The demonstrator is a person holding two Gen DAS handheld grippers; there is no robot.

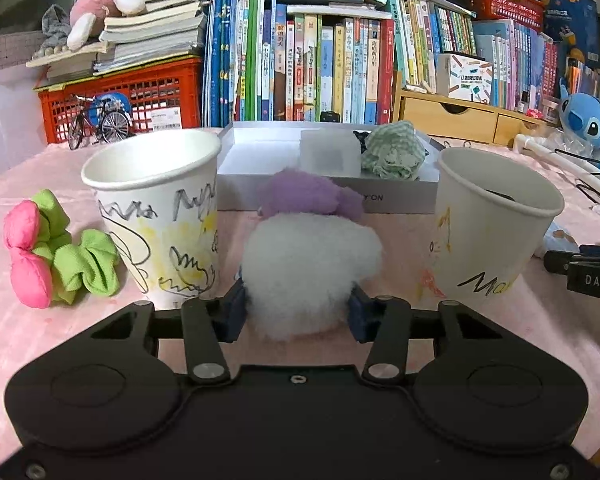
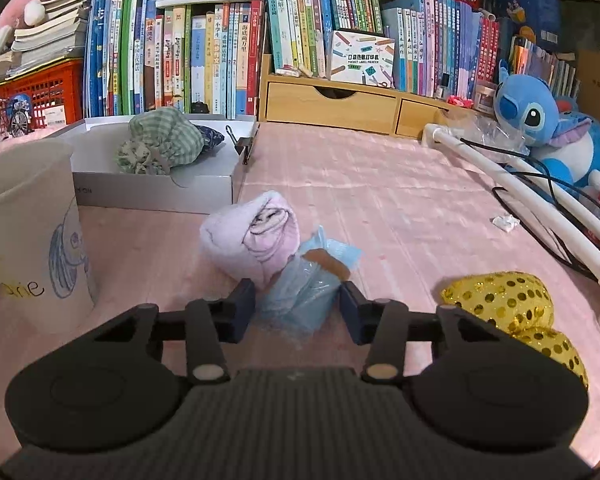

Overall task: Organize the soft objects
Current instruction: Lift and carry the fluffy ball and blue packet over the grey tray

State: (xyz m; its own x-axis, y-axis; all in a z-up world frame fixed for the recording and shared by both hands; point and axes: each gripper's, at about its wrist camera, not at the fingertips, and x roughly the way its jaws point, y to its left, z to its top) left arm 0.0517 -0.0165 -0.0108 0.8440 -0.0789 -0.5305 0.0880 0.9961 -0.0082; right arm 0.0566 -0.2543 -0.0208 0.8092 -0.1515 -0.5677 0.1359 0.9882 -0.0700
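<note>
left gripper (image 1: 297, 312): clenched on white fluffy plush (image 1: 310, 268), blue pads pressed into its fur on both sides
white fluffy plush: low on pink tablecloth (image 1: 400, 248), between the two paper cups; purple plush (image 1: 308, 194) sits on its far side, touching it
left paper cup (image 1: 155, 212): upright, scribbled in black and yellow, just left of the white plush
right paper cup (image 1: 496, 220): upright, just right of the plush, something dark inside, can't tell what
pink-green scrunchies (image 1: 55, 252): on cloth left of left cup
grey box (image 1: 332, 188): open, behind plush; green checked cloth bundle (image 1: 394, 150) in its right part
right gripper (image 2: 297, 312): grasping blue plastic packet (image 2: 308, 284), pads against its sides
blue plastic packet: on cloth, touching rolled pink towel (image 2: 251, 236) behind it
gold sequin pouch (image 2: 512, 304): on cloth right of right gripper, apart from packet
blue plush toy (image 2: 540, 128): far right, beside white tube (image 2: 512, 184)
background: rows of books (image 1: 320, 68), red crate (image 1: 139, 96)
</note>
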